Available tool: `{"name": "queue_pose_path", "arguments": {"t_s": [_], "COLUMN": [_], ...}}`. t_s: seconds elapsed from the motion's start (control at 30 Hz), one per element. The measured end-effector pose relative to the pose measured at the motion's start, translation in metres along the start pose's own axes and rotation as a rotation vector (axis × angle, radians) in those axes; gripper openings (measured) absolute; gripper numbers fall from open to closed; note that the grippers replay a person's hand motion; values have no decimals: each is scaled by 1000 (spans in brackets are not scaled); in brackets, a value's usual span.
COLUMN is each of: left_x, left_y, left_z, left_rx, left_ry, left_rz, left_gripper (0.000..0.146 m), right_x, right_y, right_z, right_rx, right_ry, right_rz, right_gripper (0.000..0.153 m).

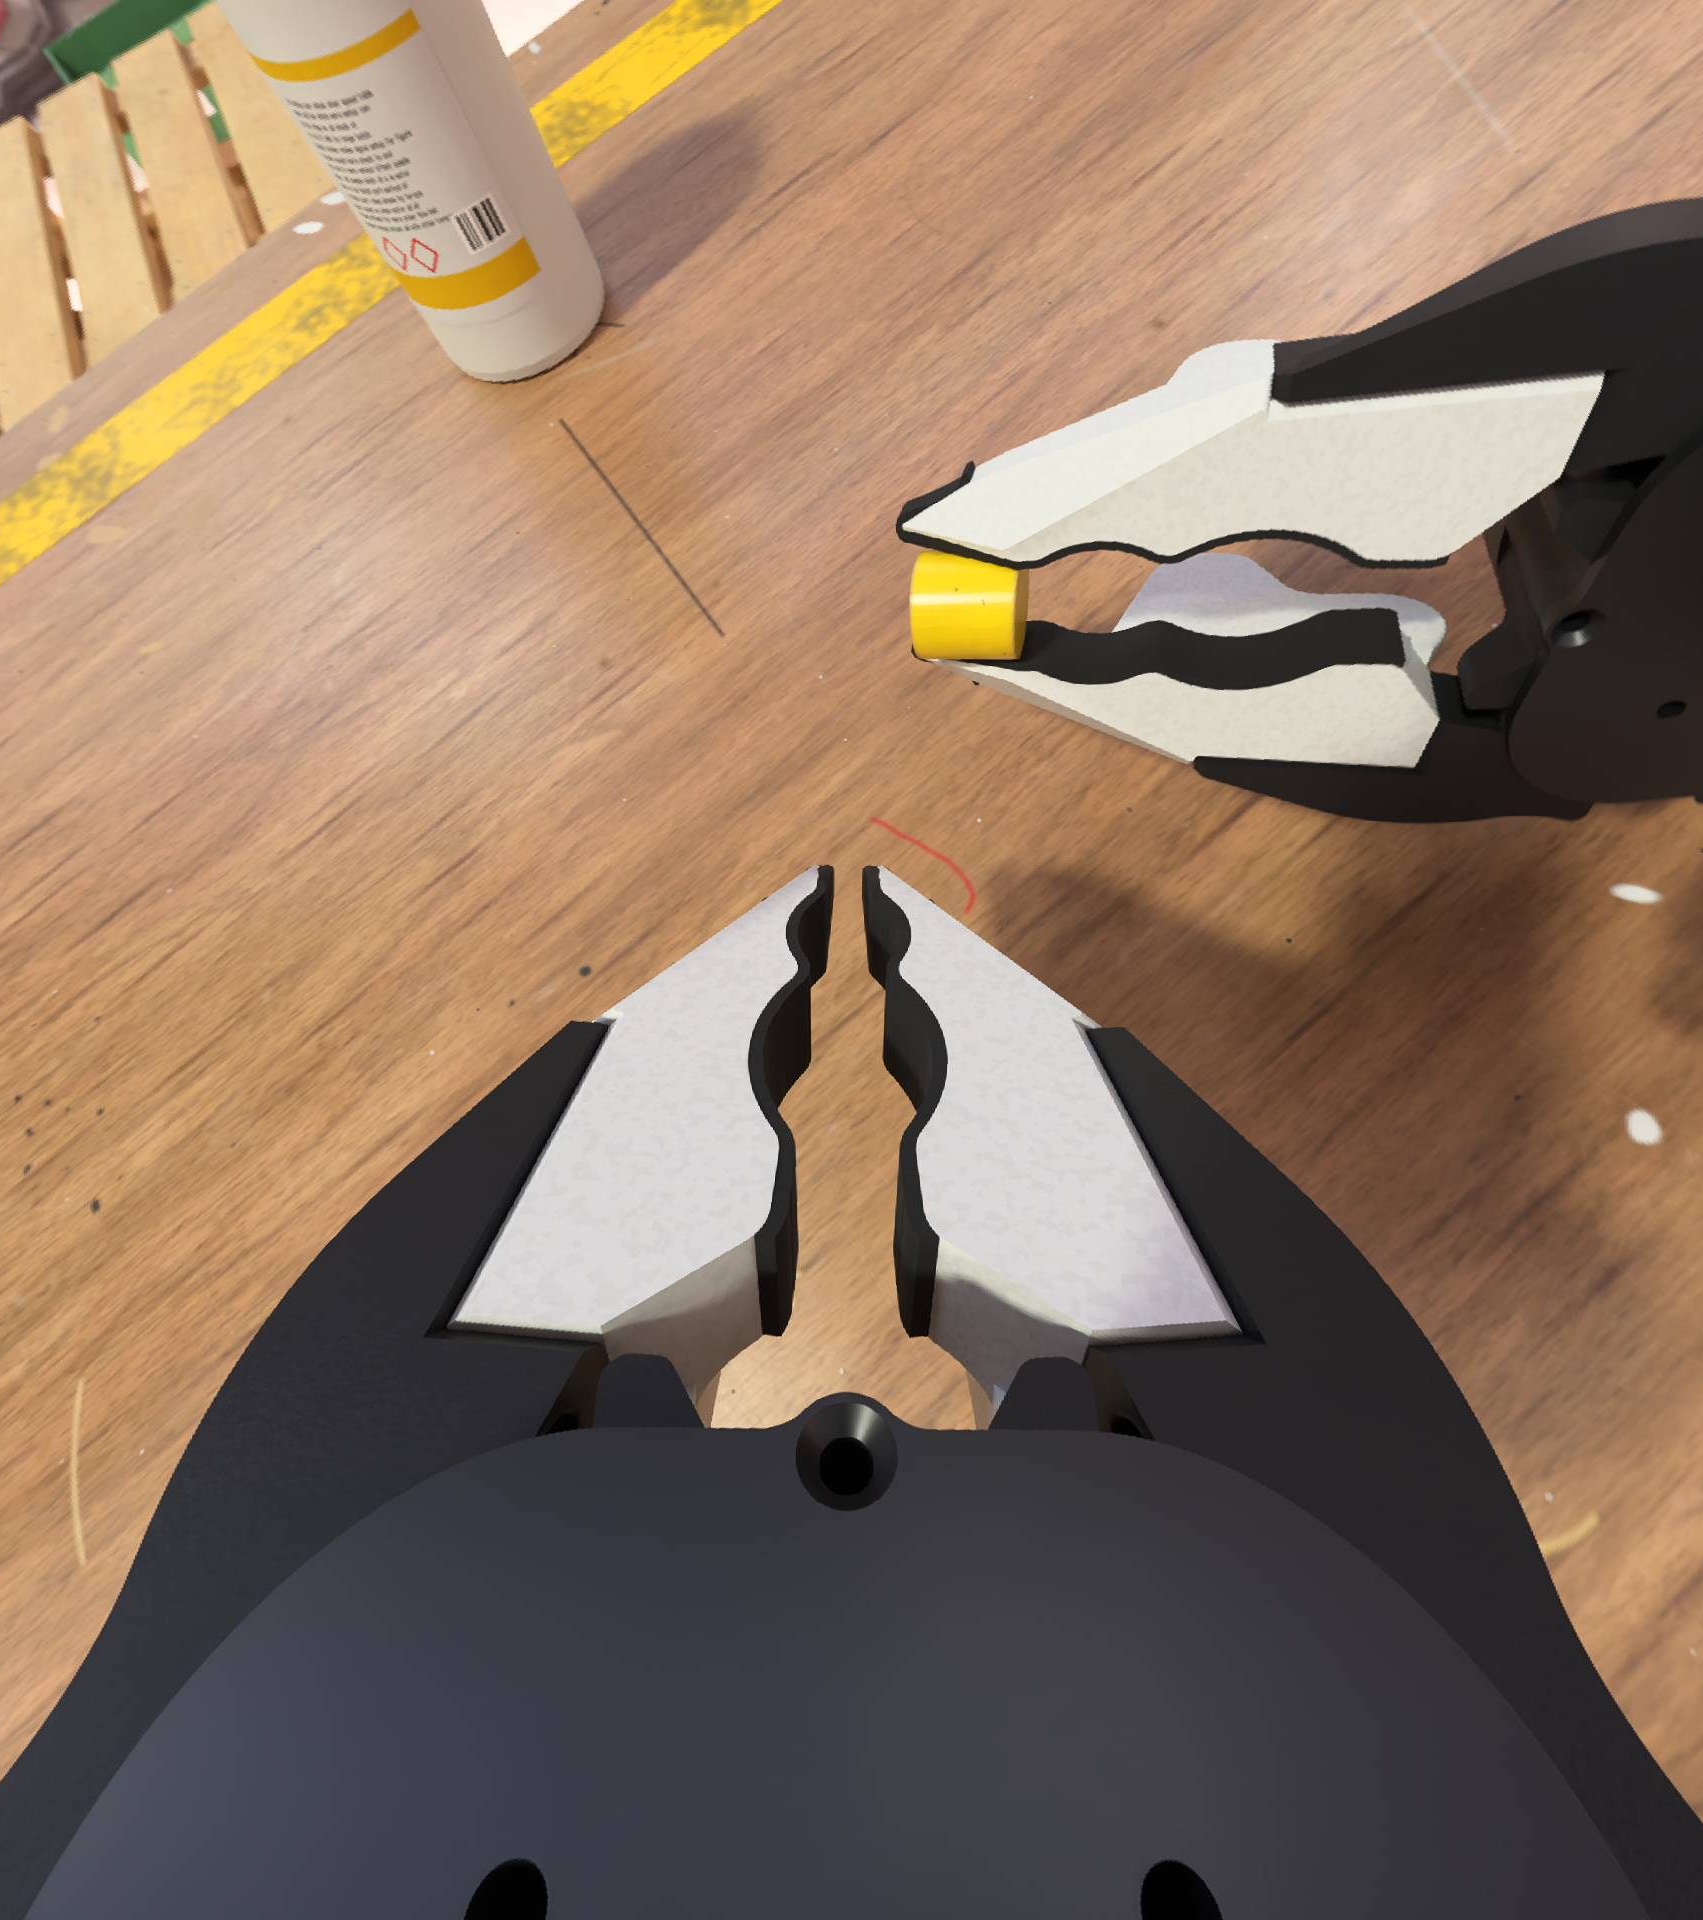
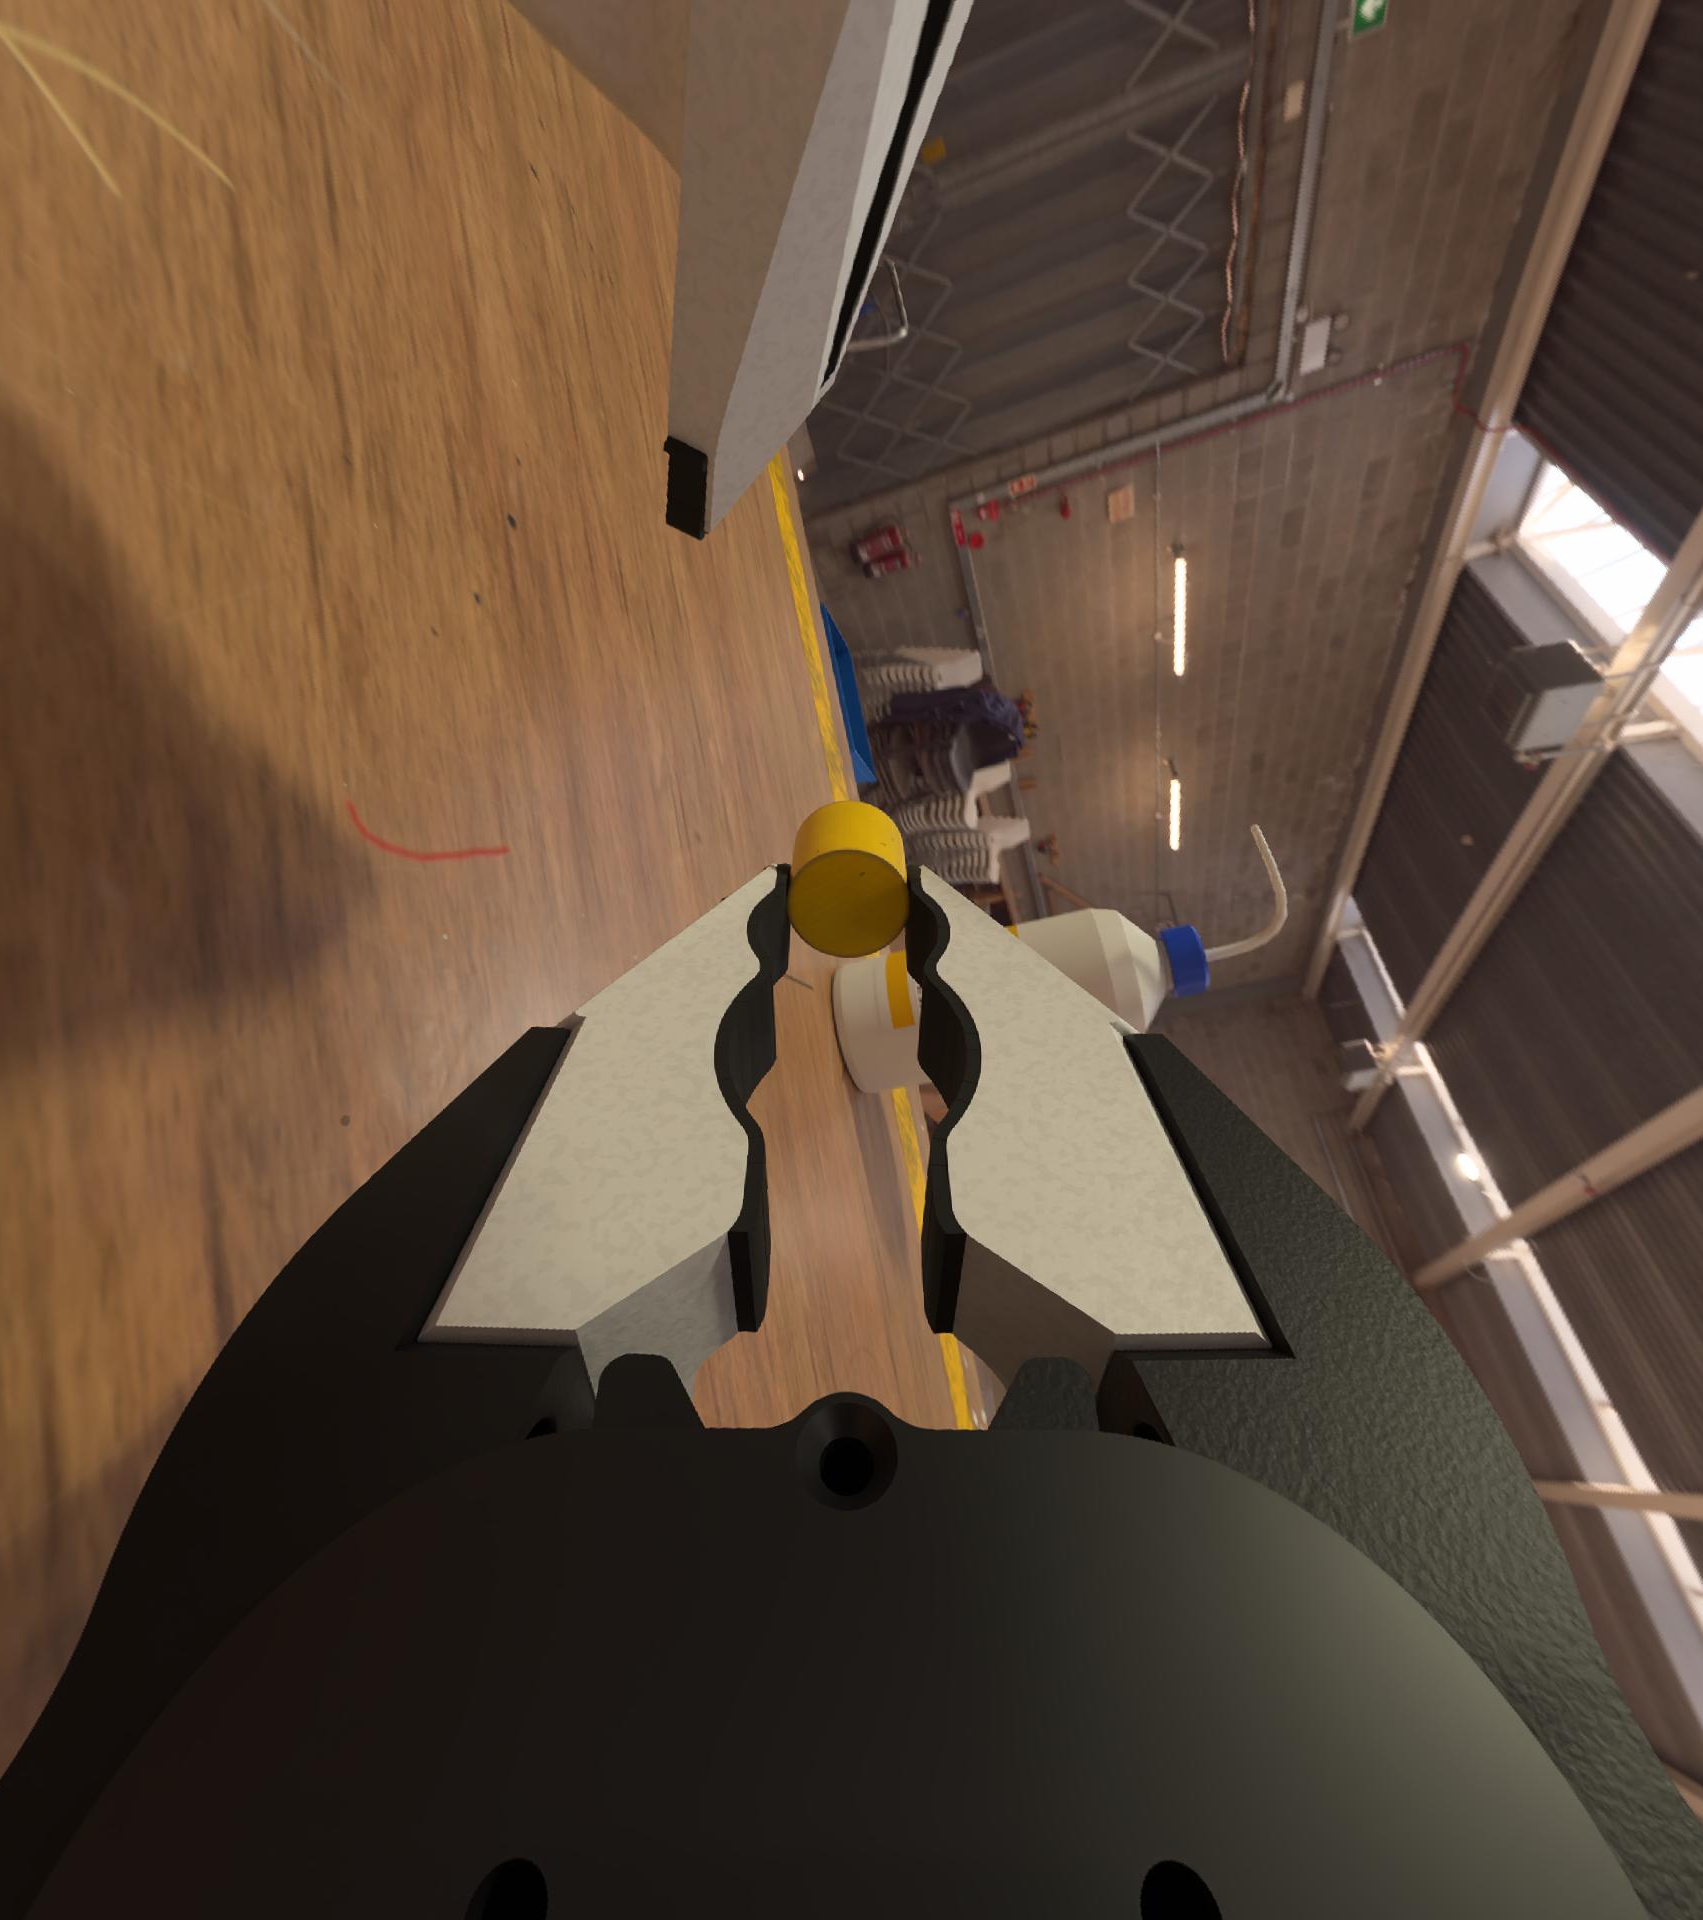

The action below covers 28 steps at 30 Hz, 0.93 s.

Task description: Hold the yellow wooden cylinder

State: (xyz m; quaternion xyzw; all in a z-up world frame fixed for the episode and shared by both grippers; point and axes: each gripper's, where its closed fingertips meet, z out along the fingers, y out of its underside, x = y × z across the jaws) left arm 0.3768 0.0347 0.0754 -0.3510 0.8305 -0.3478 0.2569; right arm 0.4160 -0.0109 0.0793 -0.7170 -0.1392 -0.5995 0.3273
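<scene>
The yellow wooden cylinder [image 1: 966,606] is a short stub pinched between the fingertips of my right gripper [image 1: 946,597], which reaches in from the right above the wooden table. In the right wrist view the cylinder [image 2: 847,894] sits at the very tips of my right gripper [image 2: 847,883], its round end facing the camera. My left gripper [image 1: 847,878] is shut and empty, its tips just below and left of the cylinder, apart from it. A fingertip [image 2: 712,457] of the left gripper shows at the top of the right wrist view.
A white bottle with yellow bands [image 1: 431,177] stands at the far left of the table; it also shows with a blue cap in the right wrist view [image 2: 1075,966]. A yellow stripe [image 1: 203,384] marks the table's far edge. A wooden pallet [image 1: 47,260] lies beyond.
</scene>
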Motion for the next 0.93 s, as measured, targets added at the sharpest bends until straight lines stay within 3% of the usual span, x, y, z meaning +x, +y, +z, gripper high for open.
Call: {"name": "queue_pose_path", "arguments": {"t_s": [0.4, 0.93], "left_x": [10, 14], "left_y": [3, 0], "left_z": [3, 4], "left_rx": [-31, 0], "left_ry": [-49, -14], "left_rz": [25, -26], "left_gripper": [5, 5], "right_x": [-8, -2], "right_y": [16, 11], "right_z": [8, 3], "right_rx": [-122, -85], "right_ry": [-3, 45], "right_rz": [-3, -22], "right_gripper": [21, 21]}}
